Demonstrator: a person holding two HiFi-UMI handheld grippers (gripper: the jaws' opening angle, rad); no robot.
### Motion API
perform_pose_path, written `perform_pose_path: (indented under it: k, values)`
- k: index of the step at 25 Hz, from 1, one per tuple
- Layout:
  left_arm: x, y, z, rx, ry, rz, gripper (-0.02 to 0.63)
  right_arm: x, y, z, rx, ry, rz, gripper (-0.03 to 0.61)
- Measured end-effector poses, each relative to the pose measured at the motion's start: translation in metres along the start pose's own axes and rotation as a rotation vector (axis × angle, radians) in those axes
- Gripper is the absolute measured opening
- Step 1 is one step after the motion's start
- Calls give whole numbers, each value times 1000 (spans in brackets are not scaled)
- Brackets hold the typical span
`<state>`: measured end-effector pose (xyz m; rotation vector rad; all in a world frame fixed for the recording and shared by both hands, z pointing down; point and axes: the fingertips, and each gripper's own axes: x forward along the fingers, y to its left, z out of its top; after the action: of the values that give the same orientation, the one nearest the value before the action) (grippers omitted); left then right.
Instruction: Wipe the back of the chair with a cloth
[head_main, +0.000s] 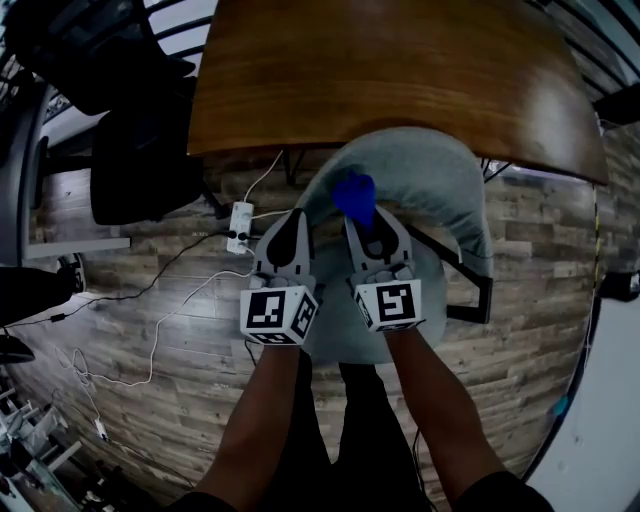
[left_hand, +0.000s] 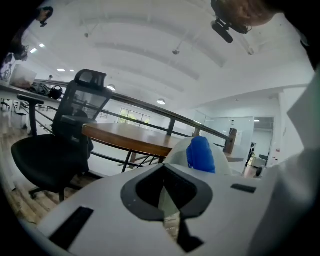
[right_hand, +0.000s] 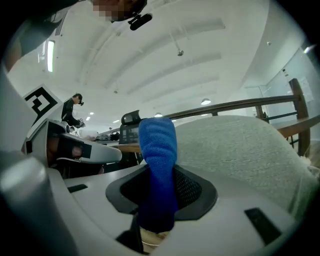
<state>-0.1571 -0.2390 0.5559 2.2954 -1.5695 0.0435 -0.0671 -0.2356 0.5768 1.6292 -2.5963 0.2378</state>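
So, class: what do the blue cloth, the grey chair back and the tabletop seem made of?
Blue cloth: probably microfibre, fuzzy ribbed nap.
Grey chair back: woven upholstery, matte speckled weave.
Tabletop: wood or veneer, brown grain streaks, slight sheen.

Handheld tools in pale grey plastic: the left gripper (head_main: 294, 222) and right gripper (head_main: 366, 228) taper to dark-lined jaws, each topped by a white cube (head_main: 278, 313) printed with black square markers. Dark sleeves (head_main: 495, 492), dark trousers (head_main: 350, 440).
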Motion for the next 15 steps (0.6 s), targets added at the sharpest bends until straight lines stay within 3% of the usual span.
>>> perform_pose_path:
  k: [6,15]
  values:
    - [-16,28,-5,-44,-20,66,3,21,41,-20,22,22,95,123]
    - [-10,28,-26,-54,-29,58,3,41,43,-23,42,-64,87,123]
